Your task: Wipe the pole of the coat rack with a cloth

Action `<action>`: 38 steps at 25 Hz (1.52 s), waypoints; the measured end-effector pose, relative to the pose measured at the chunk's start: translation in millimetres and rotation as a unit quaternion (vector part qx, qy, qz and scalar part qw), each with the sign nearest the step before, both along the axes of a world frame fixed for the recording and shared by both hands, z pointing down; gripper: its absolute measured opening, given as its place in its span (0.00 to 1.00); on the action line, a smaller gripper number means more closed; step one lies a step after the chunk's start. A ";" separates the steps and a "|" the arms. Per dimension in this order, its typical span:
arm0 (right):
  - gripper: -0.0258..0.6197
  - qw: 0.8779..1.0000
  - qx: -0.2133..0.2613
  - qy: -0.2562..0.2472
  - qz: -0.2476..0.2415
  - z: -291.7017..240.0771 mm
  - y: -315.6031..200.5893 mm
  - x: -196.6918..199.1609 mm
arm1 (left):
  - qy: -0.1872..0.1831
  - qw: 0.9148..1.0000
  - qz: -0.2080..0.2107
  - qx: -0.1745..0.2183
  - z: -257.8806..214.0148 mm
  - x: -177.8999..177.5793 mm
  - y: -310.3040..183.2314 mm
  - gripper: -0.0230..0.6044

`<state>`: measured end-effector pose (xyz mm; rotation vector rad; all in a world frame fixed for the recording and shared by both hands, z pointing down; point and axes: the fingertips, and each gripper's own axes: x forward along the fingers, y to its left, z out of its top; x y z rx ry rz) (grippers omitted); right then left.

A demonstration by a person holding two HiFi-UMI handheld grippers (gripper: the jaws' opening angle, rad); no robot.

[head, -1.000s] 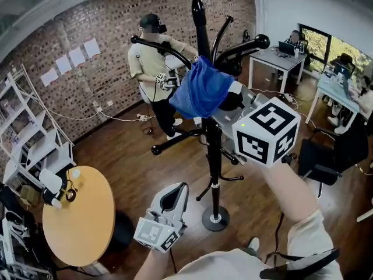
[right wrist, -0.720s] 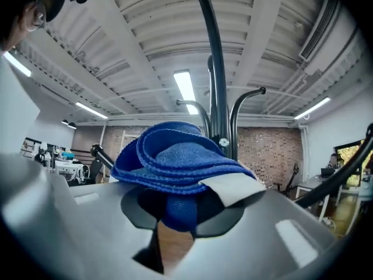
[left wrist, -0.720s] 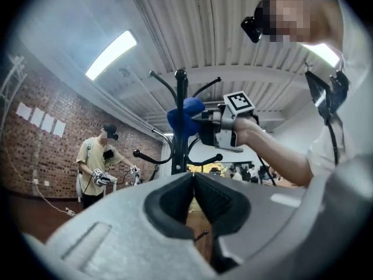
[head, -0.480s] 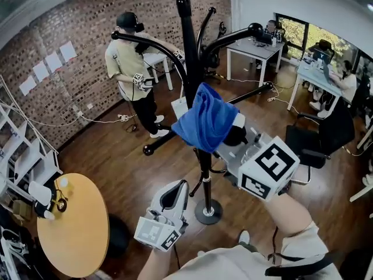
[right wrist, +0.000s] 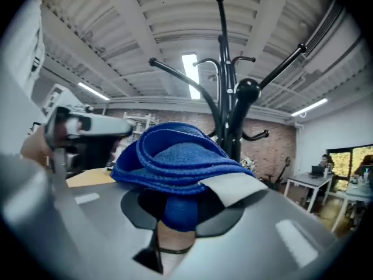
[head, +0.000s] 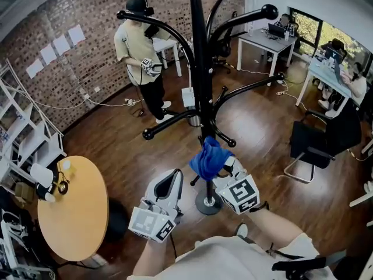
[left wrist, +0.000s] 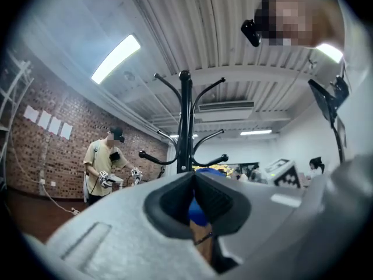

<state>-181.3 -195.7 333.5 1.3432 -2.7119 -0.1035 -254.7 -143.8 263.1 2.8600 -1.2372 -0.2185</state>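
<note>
Two grippers sit low in the frame. The left gripper (left wrist: 194, 175) has its jaws together with nothing between them and hangs just left of the rack's round base (head: 208, 204). The right gripper (head: 226, 171) is clamped on the one blue cloth (head: 210, 159), which is bunched at the lower part of the pole (head: 201, 69), just above the base; whether it is touching I cannot tell. The single black coat rack rises up the middle, its curved arms spreading outward. At lower left stands one round wooden table (head: 73, 209). The floor (head: 262, 121) is dark wood planks. Farther back, one person (head: 140, 51) stands by the brick wall (head: 87, 69), and two white desks (head: 265, 39) fill the upper right.
</note>
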 end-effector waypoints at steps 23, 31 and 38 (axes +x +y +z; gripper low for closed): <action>0.20 0.997 -0.080 0.000 -0.005 144.9 -22.7 -21.7 | -0.021 0.998 -0.033 -0.039 28.4 -19.5 1.9 0.04; 0.20 0.990 -0.008 0.005 -0.143 32.4 -8.5 41.4 | -0.038 0.989 -0.139 -0.020 36.4 41.1 -31.0 0.04; 0.20 0.961 0.012 -0.020 -0.274 -8.0 -18.6 102.6 | -0.022 0.969 -0.247 -0.018 55.0 96.2 -57.7 0.04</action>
